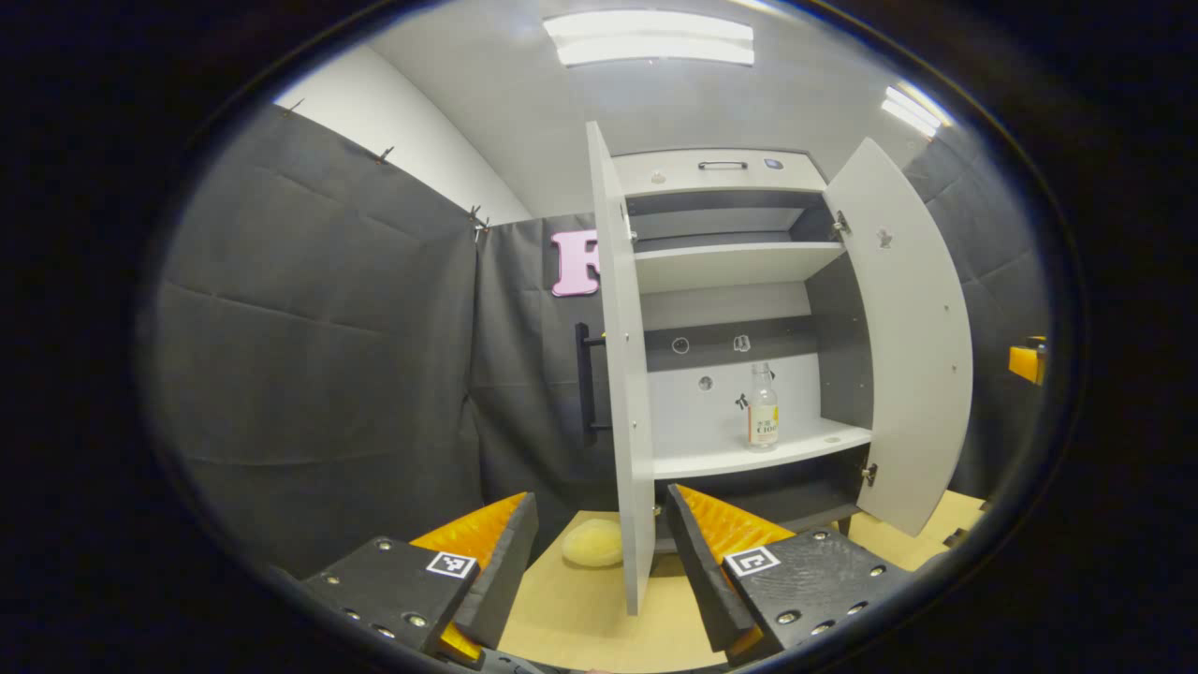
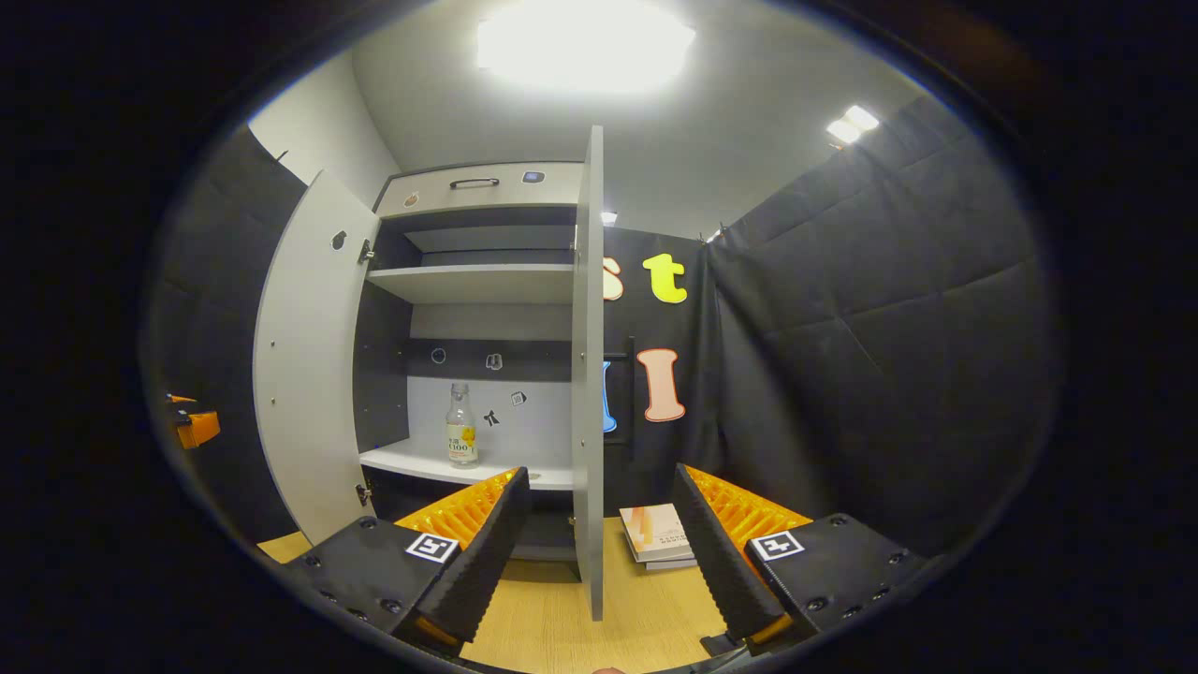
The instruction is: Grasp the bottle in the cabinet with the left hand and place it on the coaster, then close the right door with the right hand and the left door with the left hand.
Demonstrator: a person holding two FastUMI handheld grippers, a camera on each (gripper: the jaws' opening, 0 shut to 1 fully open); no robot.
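Black cloth walls [image 1: 318,356] hung left and right; white ceiling [image 1: 524,103] with lights [image 1: 655,39] on; wooden table [image 2: 562,627] at bottom.

Clear glass bottle [image 1: 763,409]: upright on the grey cabinet's lower shelf [image 1: 758,454], between both open doors.
Round yellow coaster [image 1: 592,543]: on the wooden table [image 1: 580,608], 7 o'clock of bottle.

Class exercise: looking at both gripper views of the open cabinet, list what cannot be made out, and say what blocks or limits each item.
- Small clear glass bottle: label print too small, both views.
- Pale yellow round pad on the wooden table: partly hidden by the grey left door, left gripper view.
- Stacked books: partly hidden by the right tool.
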